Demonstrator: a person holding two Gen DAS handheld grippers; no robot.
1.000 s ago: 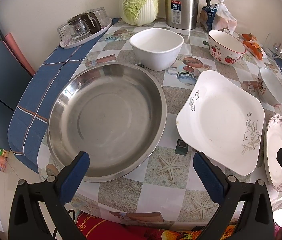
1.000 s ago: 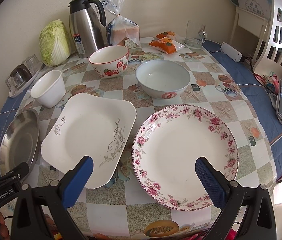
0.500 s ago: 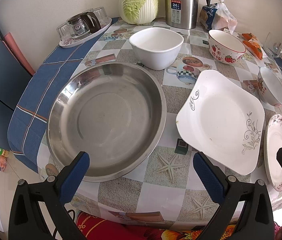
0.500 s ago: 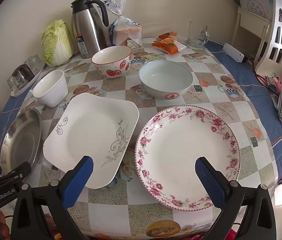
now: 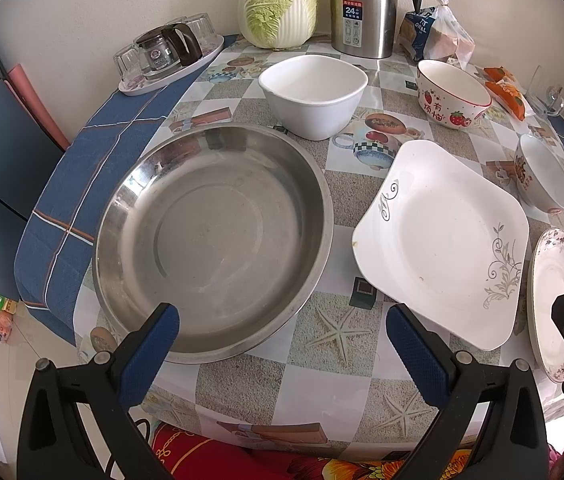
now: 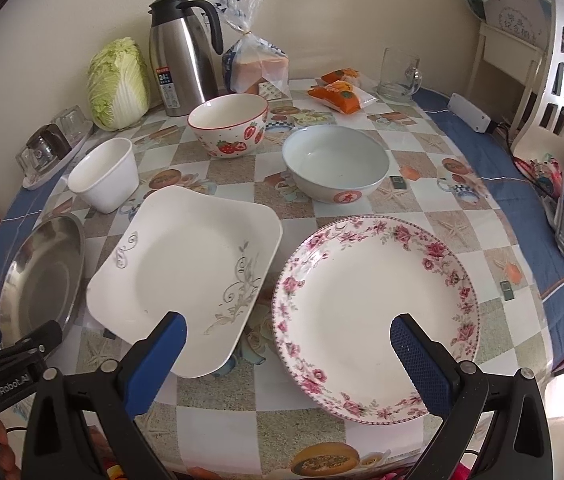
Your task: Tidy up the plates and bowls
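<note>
Round bench (image 6: 434,216) under a checkered cloth, seen from both wrist cameras. Left claw (image 5: 282,344) spread wide and empty, above the near rim of the steel pan (image 5: 210,236). Right claw (image 6: 288,354) likewise spread wide and empty, above the near edge of the floral plate (image 6: 374,312), between it and the square white plate (image 6: 186,268). The two plates lie side by side, close but apart; the pan lies left of them. Behind stand three bowls, well separated: square white bowl (image 6: 104,174), strawberry bowl (image 6: 228,124), pale round bowl (image 6: 336,164) (all upright and empty). At the wall: cabbage (image 6: 118,84) and thermos jug (image 6: 180,50).
</note>
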